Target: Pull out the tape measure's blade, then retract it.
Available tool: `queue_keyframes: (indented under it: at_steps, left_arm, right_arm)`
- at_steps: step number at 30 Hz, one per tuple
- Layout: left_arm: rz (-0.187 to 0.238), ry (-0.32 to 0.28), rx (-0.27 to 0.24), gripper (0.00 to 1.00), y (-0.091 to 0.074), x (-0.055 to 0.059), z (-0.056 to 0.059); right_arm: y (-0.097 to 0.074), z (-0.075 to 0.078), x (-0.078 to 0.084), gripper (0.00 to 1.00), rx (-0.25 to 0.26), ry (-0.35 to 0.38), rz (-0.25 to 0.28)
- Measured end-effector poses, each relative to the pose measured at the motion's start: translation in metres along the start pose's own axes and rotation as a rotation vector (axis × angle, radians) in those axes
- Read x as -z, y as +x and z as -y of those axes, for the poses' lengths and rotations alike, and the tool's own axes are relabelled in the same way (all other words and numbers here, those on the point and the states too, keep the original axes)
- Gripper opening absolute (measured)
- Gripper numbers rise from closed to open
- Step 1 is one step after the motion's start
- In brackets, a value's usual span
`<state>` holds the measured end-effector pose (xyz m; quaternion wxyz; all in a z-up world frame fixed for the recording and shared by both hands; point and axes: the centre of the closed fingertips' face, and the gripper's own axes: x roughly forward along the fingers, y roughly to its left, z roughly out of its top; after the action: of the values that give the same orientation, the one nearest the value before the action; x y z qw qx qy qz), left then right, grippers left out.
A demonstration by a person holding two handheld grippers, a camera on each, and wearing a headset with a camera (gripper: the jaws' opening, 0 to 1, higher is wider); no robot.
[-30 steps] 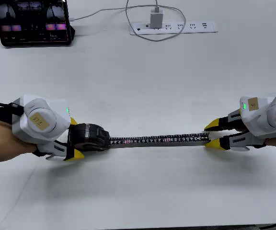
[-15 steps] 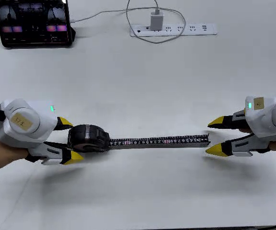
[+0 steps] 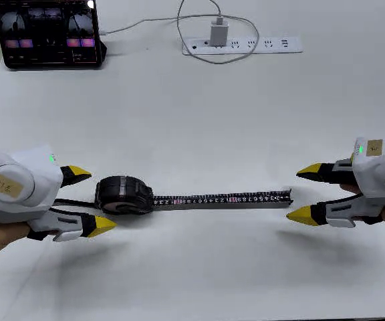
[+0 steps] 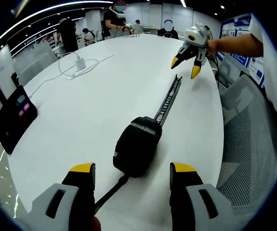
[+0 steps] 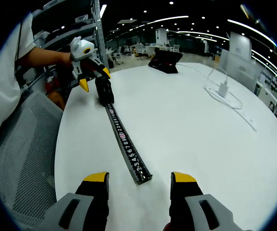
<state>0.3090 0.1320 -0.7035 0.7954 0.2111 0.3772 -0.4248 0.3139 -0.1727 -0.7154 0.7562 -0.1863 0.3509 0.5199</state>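
The black round tape measure (image 3: 122, 194) lies on the white table (image 3: 199, 120) between the wide-open, empty left gripper (image 3: 92, 198) and right gripper (image 3: 304, 192), its numbered steel blade (image 3: 222, 198) drawn out, retraction seemingly not yet done.

Black tape measure (image 3: 123, 195) on table, blade (image 3: 222, 198) extended.

My head view is bright and evenly lit from overhead. The white counter (image 3: 199, 120) carries only soft grey shadows on the near side of the left gripper (image 3: 92, 198) and right gripper (image 3: 301, 193). Both gripper views bow strongly toward their edges. Ceiling strip lights (image 5: 167, 19) streak the dark background, and the blade (image 5: 124, 139) numerals read sharp close in, softer farther off.
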Motion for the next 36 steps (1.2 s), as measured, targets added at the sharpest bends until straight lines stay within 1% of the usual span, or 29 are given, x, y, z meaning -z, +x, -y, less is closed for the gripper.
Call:
queue_keyframes:
  at_steps: [2, 3, 7, 8, 10, 15, 21, 23, 27, 28, 30, 33, 36]
  left_arm:
    - [0.002, 0.0, -0.008, 0.6, -0.002, 0.002, 0.001]
    - [0.004, -0.012, -0.011, 0.6, -0.002, 0.002, 0.001]
    - [0.022, -0.034, -0.035, 0.61, -0.007, 0.002, 0.003]
    - [0.038, -0.042, -0.049, 0.61, -0.009, 0.0, 0.003]
    - [0.07, -0.046, -0.057, 0.6, -0.013, -0.004, 0.004]
    - [0.109, -0.058, -0.089, 0.61, -0.022, -0.006, 0.007]
    - [0.13, -0.091, -0.105, 0.63, -0.026, -0.002, 0.014]
    - [0.152, -0.106, -0.091, 0.67, -0.027, -0.003, 0.02]
    - [0.167, -0.137, -0.099, 0.71, -0.03, -0.001, 0.025]
    - [0.168, -0.149, -0.1, 0.72, -0.031, 0.001, 0.026]
    - [0.171, -0.154, -0.111, 0.74, -0.033, 0.003, 0.028]
    - [0.173, -0.165, -0.124, 0.75, -0.036, 0.005, 0.028]
    - [0.184, -0.182, -0.134, 0.77, -0.04, 0.005, 0.029]
  right_arm:
    - [-0.001, -0.001, 0.0, 0.51, 0.01, 0.008, 0.003]
    - [-0.002, -0.002, -0.001, 0.52, 0.014, 0.021, 0.012]
    - [-0.005, -0.004, 0.0, 0.53, 0.033, 0.026, 0.012]
    - [-0.006, -0.006, -0.001, 0.54, 0.033, 0.037, 0.019]
    - [-0.008, -0.007, -0.001, 0.56, 0.043, 0.049, 0.026]
    - [-0.014, -0.008, -0.001, 0.58, 0.081, 0.063, 0.044]
    - [-0.019, -0.015, -0.006, 0.6, 0.117, 0.063, 0.073]
    - [-0.021, -0.016, -0.007, 0.61, 0.129, 0.069, 0.082]
    - [-0.023, -0.019, -0.009, 0.63, 0.15, 0.07, 0.096]
    - [-0.025, -0.018, -0.01, 0.63, 0.164, 0.065, 0.104]
    - [-0.026, -0.019, -0.011, 0.63, 0.177, 0.073, 0.116]
    - [-0.026, -0.022, -0.011, 0.65, 0.187, 0.078, 0.122]
    - [-0.027, -0.024, -0.011, 0.68, 0.196, 0.083, 0.128]
